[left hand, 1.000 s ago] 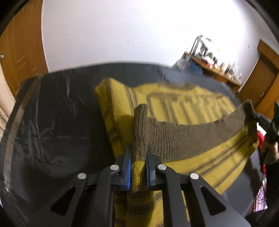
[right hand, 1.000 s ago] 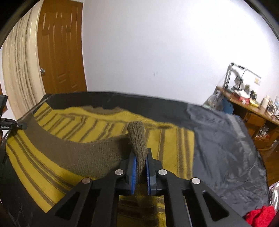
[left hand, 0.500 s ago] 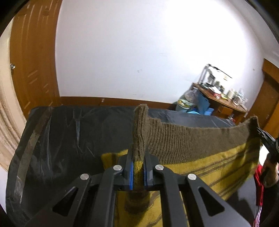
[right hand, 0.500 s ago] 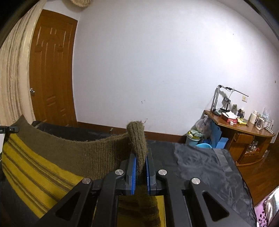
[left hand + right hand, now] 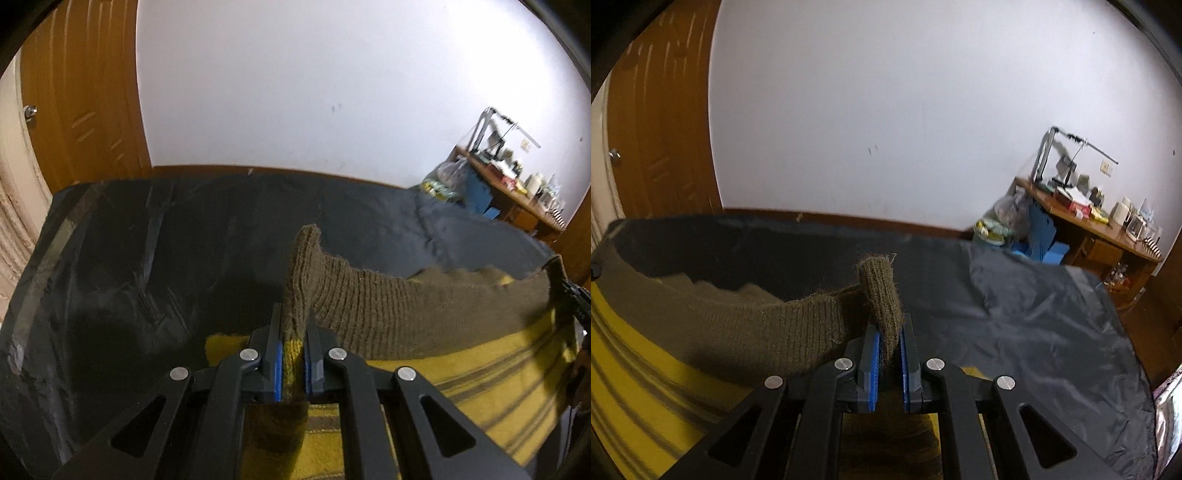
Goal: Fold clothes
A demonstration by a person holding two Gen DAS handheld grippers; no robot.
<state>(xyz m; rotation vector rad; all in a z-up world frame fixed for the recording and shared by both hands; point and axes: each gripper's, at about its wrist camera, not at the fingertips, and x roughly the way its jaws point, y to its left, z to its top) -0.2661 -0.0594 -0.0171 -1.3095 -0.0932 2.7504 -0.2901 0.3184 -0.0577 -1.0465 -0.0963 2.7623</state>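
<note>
A yellow knitted sweater with dark stripes and an olive ribbed hem (image 5: 406, 317) is held up between both grippers over a black-covered table (image 5: 147, 258). My left gripper (image 5: 293, 332) is shut on the hem's left corner. My right gripper (image 5: 888, 343) is shut on the hem's right corner (image 5: 881, 291). The hem (image 5: 768, 325) sags between them. The yellow body (image 5: 631, 387) hangs below, and its lower part is hidden. The right gripper also shows in the left wrist view at the right edge (image 5: 569, 295).
The black sheet (image 5: 1034, 314) covers the whole table, wrinkled at the right. A white wall stands behind it. A wooden door (image 5: 74, 110) is at the left. A cluttered wooden desk (image 5: 1089, 221) with a lamp stands at the back right.
Both grippers lifted the hem off the flat sweater and brought it toward me. The sweater, spread on the table a second ago, now hangs below the grippers, and the far table shows bare.
</note>
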